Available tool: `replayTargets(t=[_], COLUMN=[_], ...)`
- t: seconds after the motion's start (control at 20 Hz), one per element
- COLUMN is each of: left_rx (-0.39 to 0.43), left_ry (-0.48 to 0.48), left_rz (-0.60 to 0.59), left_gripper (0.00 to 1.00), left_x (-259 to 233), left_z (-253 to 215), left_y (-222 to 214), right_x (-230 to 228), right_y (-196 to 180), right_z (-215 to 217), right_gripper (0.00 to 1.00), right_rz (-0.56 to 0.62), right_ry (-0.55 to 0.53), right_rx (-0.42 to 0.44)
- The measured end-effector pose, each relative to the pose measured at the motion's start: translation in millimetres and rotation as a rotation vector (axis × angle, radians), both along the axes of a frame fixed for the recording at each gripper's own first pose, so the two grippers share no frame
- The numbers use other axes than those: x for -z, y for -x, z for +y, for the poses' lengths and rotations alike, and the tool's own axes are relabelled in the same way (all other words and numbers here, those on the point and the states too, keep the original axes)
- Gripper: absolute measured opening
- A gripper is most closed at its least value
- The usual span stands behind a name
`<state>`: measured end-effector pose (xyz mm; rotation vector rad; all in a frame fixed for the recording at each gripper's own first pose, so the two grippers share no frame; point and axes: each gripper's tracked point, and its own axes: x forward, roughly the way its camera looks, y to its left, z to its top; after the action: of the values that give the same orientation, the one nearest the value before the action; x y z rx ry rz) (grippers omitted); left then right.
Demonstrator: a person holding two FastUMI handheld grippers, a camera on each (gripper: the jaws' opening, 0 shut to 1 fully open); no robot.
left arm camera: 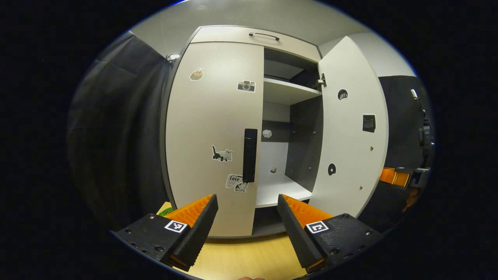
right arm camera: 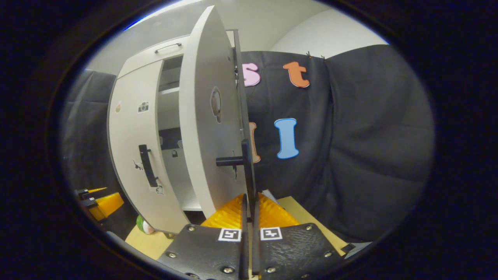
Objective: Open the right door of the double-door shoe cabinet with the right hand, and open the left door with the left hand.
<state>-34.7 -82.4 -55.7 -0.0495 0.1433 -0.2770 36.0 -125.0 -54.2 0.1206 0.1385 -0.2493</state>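
The white shoe cabinet's left door (left arm camera: 210, 128) is closed, its black vertical handle (left arm camera: 249, 155) at the inner edge. My left gripper (left arm camera: 247, 202) is open, just short of that handle and a little below it. The right door (left arm camera: 350, 132) is swung wide open, baring the shelves (left arm camera: 288, 91). In the right gripper view that door (right arm camera: 202, 116) appears nearly edge-on. My right gripper (right arm camera: 249, 200) is shut on its black handle (right arm camera: 246, 163). The left door (right arm camera: 130, 155), its handle (right arm camera: 148, 165) and the left gripper (right arm camera: 99, 200) appear at the left there.
A drawer with a black handle (left arm camera: 264, 35) tops the cabinet. Black cloth walls (left arm camera: 120, 136) flank it on both sides. The floor is pale wood (left arm camera: 245, 256). A small green object (right arm camera: 144, 225) lies on the floor near the left door's bottom corner.
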Motion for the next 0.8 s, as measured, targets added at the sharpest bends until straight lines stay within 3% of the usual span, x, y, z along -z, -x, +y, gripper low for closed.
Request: replayTargets(t=[0.35,0.5,0.8], left_rx=[0.012,0.011,-0.005], left_ry=[-0.009,-0.023,-0.053], left_rz=[-0.027,-0.042,-0.066], left_gripper=[0.95,0.95,0.95], left_x=[-5,-9,-14], left_z=[-14,-22,-34], left_y=[-20,-38,-81], right_x=[2,-2,-2], right_y=[9,15,29], right_z=[-23,-17,-29], right_gripper=[0.01,0.01,0.01], right_rz=[-0.016,-0.042,-0.046], right_ry=[-0.025,-0.058,-0.014], right_rx=[0.038,0.003,0.047])
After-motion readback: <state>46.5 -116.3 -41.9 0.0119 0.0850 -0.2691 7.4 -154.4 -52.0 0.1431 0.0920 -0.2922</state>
